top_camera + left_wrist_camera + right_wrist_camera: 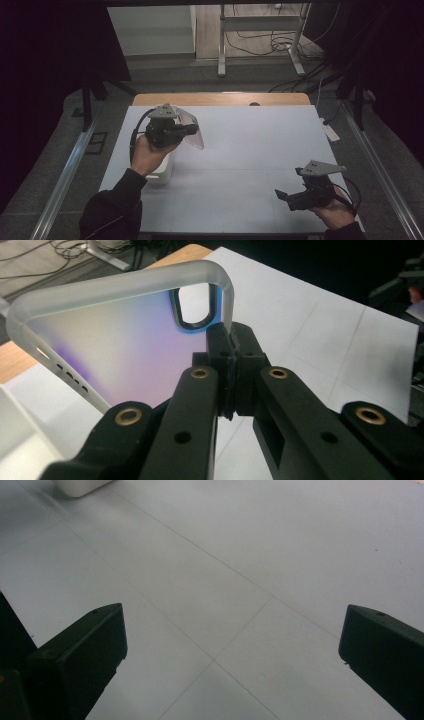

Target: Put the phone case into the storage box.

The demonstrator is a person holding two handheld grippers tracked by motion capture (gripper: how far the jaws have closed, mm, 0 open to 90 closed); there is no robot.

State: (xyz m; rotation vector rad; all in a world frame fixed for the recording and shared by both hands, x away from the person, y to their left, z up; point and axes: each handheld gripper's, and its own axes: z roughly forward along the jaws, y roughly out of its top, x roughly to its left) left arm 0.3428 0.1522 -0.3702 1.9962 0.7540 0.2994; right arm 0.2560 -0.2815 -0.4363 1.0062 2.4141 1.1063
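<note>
A translucent phone case (120, 335) with a purple tint and a camera cutout is held up above the table. My left gripper (232, 347) is shut on the case's edge just below the cutout. In the high view the left gripper (192, 131) is over the table's left side, with the phone case (192, 131) sticking out to its right. My right gripper (281, 194) hovers low near the table's front right, jaws wide apart and nothing between them; its fingers (82, 650) frame bare white table.
A white box (164, 171) stands on the white table (250, 150) under my left hand, its corner also visible as the white box (80, 486). A bare wooden strip (220, 99) runs along the table's far edge. Cables and a metal stand lie on the floor beyond.
</note>
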